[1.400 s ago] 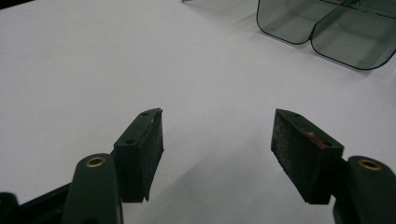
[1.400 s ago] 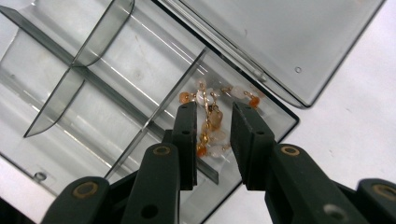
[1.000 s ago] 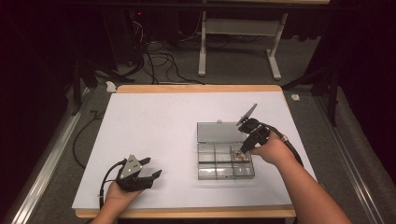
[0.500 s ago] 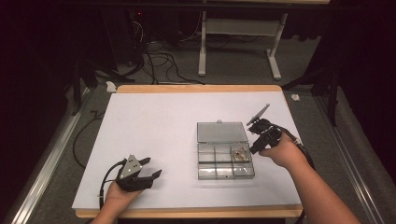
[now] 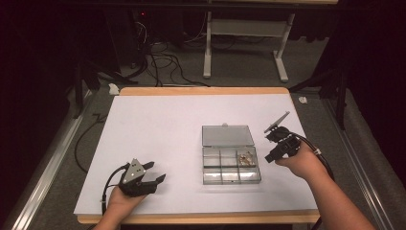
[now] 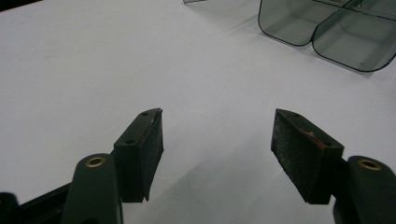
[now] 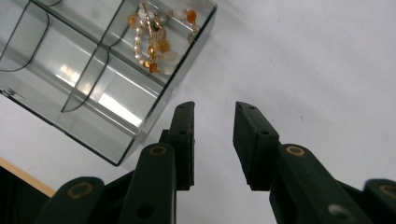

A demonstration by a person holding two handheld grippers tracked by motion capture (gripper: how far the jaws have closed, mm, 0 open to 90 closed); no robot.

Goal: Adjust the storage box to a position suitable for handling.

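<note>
Clear smoked-plastic compartment box (image 5: 231,163) sits on the white-topped table (image 5: 158,139), right of centre, its hinged lid (image 5: 227,135) laid open flat on the far side. Six compartments; the far right one holds a beaded bracelet of pearl, amber and gold-tone beads (image 7: 156,39), bunched in a heap against the box's corner wall. The other compartments look empty.

Right claw (image 7: 212,140): just off the box's right side, over bare table, jaws a narrow gap apart with nothing between them. The jaws have just been opening a little. In the high view the right claw (image 5: 276,143) is beside the box, not touching it.

Left claw (image 6: 217,149): resting at the near left of the table, well apart from the box, jaws wide open and empty. Seen from above at (image 5: 152,175).

Handling judgement: the bracelet is light, limp and probably slippery bead to bead; it will drape and swing rather than hold shape, and a thin strand can slip out of flat pads. Best purchase looks like a pinch across the thickest part of the bunch, coming straight down into the compartment, since the divider walls leave little room. The box itself is light, rigid and smooth, so it may skid if nudged; steadying it by a side wall would help.
</note>
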